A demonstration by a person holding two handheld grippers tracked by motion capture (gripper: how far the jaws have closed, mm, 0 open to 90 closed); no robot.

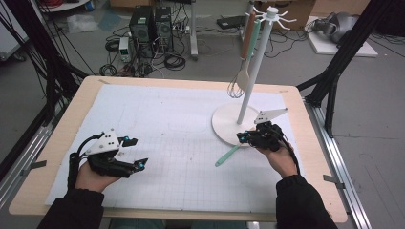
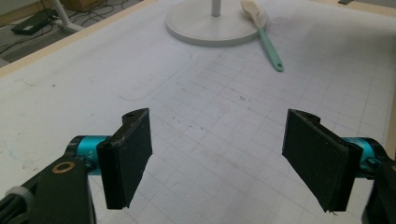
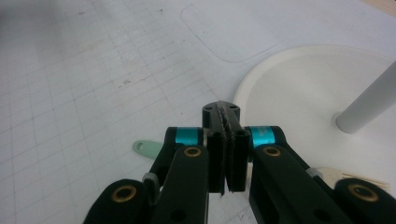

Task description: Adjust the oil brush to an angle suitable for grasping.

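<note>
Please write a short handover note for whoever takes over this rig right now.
Left gripper: open, nothing between the jaws, over the mat on the left side.
Right gripper: jaws shut together above the green-handled spatula; whether they pinch it cannot be told.
Spatula: lying on the mat, its pale head on the rack's round base.
Done: a whisk and an orange-handled spatula already hang on the rack.
Left: probably lift the green spatula and hang it on a free hook.

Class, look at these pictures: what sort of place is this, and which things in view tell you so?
Most likely a robotics lab or workshop, not a kitchen. Computer towers and tangled cables sit on the floor, a white grid mat covers the table, and black frame struts stand around it.
</note>
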